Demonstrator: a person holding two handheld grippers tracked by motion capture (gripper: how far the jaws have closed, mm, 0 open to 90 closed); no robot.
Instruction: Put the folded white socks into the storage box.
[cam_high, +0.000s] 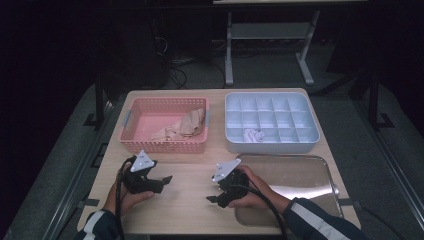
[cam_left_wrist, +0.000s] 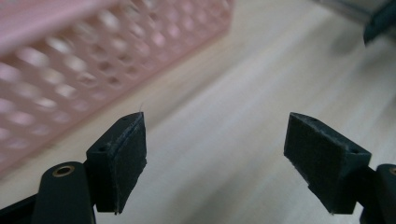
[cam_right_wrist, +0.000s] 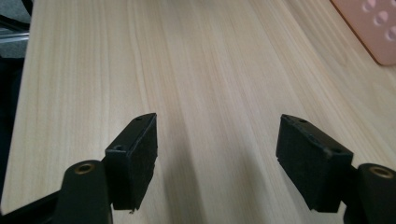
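Observation:
A pink basket (cam_high: 164, 126) at the back left of the wooden table (cam_high: 190, 167) holds a crumpled beige cloth (cam_high: 184, 126). Beside it stands a pale divided box (cam_high: 270, 121) with a small white crumpled piece (cam_high: 253, 135) in a front compartment. My left gripper (cam_high: 164, 181) is held low in front of the basket and points right. Its jaws are open and empty (cam_left_wrist: 217, 126), with the basket's wall (cam_left_wrist: 70, 70) at their left. My right gripper (cam_high: 215, 199) points left over bare wood, open with nothing between its jaws (cam_right_wrist: 217, 123).
A shiny metal tray (cam_high: 295, 180) lies at the front right, under the person's right forearm. A corner of the pink basket (cam_right_wrist: 376, 32) sits at the top right of the right gripper view. Dark floor, cables and a table frame (cam_high: 270, 45) lie beyond the far edge.

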